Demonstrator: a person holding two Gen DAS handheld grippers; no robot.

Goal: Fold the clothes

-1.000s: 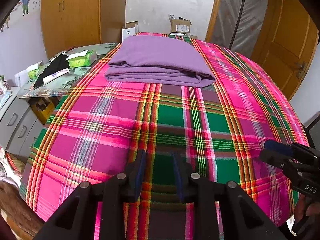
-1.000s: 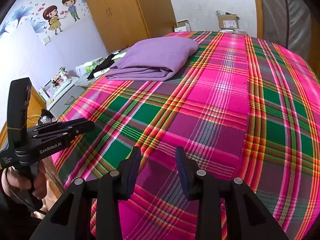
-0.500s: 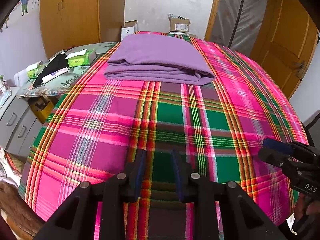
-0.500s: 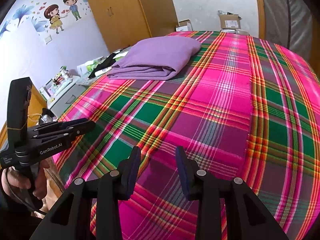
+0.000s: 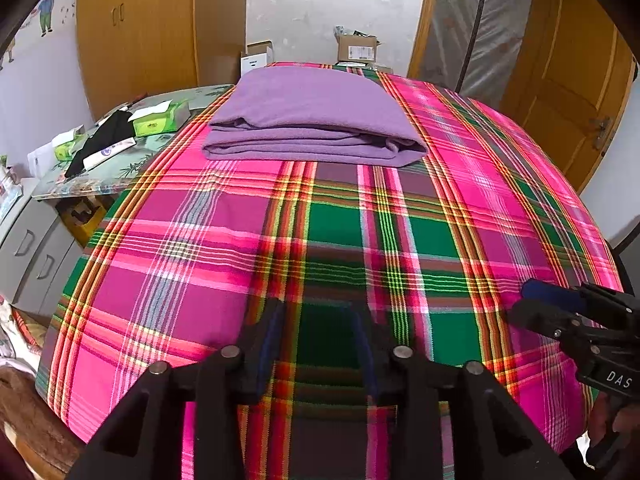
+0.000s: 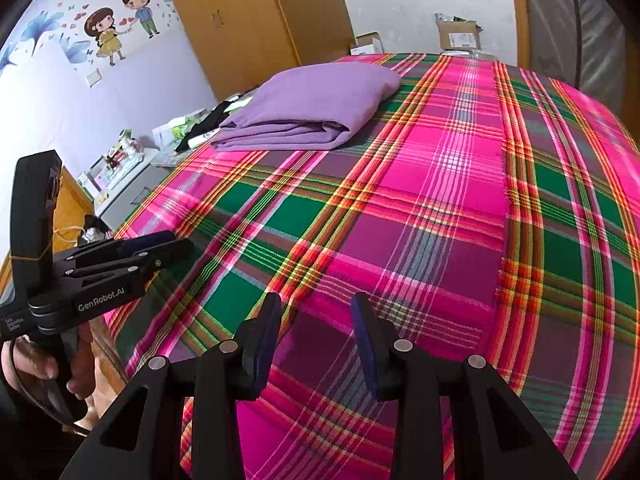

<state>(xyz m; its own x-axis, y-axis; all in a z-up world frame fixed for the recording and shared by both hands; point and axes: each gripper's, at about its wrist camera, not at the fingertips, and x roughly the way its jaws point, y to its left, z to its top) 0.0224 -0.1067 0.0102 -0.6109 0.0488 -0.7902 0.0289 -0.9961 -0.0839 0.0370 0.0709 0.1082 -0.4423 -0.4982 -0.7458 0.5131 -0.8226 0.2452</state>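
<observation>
A folded purple garment [image 5: 316, 120] lies flat on the far part of the plaid bed cover [image 5: 200, 248]; the right wrist view shows the purple garment [image 6: 316, 108] at its upper left. My left gripper [image 5: 318, 312] hovers over the near edge of the cover, well short of the garment. Its jaws are opening and nothing is between them. My right gripper [image 6: 316, 302] hangs beside it over the same near edge, open and empty. Each view catches the other tool: the right gripper [image 5: 524, 300] at the right, the left gripper [image 6: 176, 242] at the left, held by a hand [image 6: 36, 364].
Left of the bed stands a side table [image 5: 120, 168] with green tissue boxes [image 5: 160, 118] and a black item. Grey drawers [image 5: 32, 248] sit below it. Wooden wardrobes [image 5: 152, 28], cardboard boxes [image 5: 356, 48] and a wooden door [image 5: 568, 80] line the far walls.
The left gripper's jaws stand wider apart than before. Neither hand has shifted, and the purple garment lies where it was.
</observation>
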